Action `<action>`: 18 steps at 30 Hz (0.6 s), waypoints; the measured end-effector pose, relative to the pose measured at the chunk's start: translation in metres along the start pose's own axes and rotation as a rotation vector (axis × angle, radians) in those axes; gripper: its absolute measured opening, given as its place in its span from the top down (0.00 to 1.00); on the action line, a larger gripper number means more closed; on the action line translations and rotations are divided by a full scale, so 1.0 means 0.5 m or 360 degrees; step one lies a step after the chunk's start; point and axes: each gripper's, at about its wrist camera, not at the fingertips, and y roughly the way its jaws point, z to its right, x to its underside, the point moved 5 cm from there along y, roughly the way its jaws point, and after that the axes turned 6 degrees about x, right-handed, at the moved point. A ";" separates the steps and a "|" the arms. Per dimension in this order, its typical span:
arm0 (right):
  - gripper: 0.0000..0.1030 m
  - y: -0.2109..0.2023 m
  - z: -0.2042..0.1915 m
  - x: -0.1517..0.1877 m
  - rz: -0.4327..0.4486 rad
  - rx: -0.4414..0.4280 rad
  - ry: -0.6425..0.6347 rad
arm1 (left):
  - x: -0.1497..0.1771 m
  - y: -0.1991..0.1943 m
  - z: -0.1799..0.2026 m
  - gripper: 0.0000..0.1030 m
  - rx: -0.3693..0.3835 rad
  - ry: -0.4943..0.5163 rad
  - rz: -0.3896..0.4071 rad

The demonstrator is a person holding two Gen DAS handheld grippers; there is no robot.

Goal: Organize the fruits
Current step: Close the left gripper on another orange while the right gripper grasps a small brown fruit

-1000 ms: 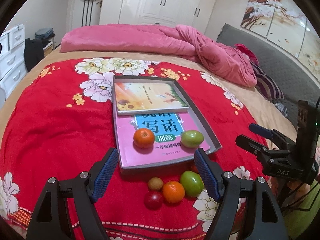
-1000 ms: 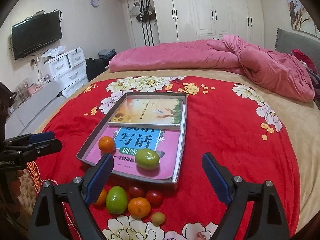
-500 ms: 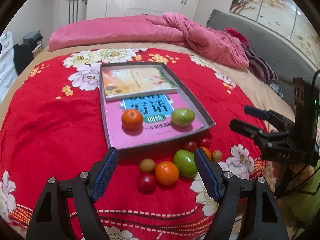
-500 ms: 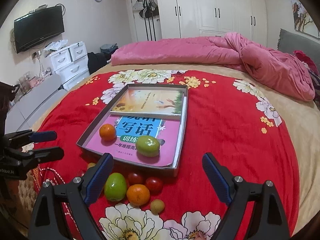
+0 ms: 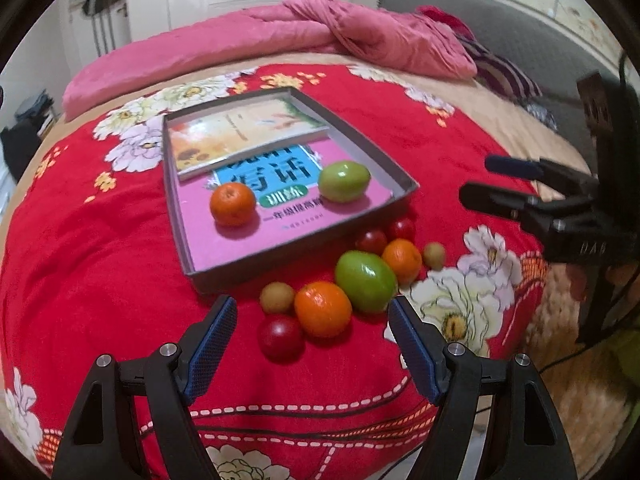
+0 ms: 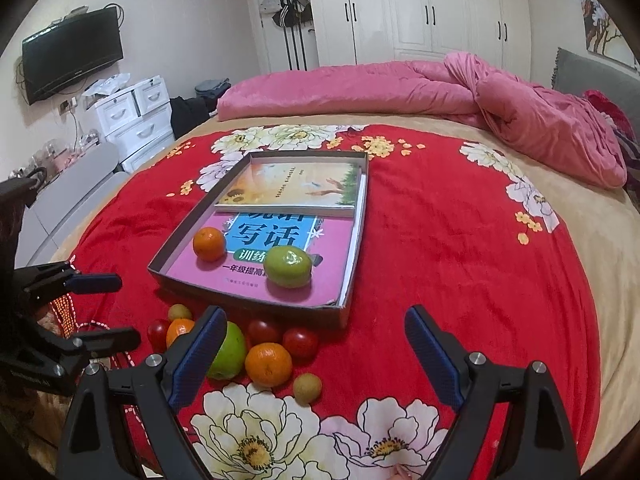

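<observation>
A grey cardboard tray lies on the red flowered bedspread, holding two books, an orange and a green fruit. In front of it lies a loose cluster: an orange, a green fruit, a red fruit, a small tan fruit and several more. My left gripper is open, just before the cluster. My right gripper is open above the cluster's right side.
A pink quilt lies bunched across the far side of the bed. White drawers and a wall television stand off to the left. The bed's edge falls away near both grippers.
My left gripper has moved closer to the loose fruit and swung right, so the cluster now sits between its fingers. My right gripper has shifted slightly nearer. Both stay open.
</observation>
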 end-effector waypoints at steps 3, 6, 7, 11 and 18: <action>0.12 0.000 0.004 0.008 -0.0018 -0.0007 0.0017 | 0.009 0.012 0.007 0.23 0.0006 0.0050 -0.0038; 0.12 0.002 0.006 0.018 -0.0037 -0.0001 0.0015 | 0.015 0.024 0.010 0.23 -0.0004 0.0097 -0.0070; 0.12 0.002 0.007 0.019 -0.0040 0.0001 0.0014 | 0.017 0.028 0.012 0.23 -0.0009 0.0124 -0.0083; 0.12 0.005 0.009 0.032 -0.0069 0.0001 0.0015 | 0.029 0.050 0.016 0.23 -0.0080 0.0273 -0.0164; 0.12 0.016 0.007 0.059 -0.0143 0.0001 0.0006 | 0.024 0.069 0.021 0.23 -0.0077 0.0358 -0.0212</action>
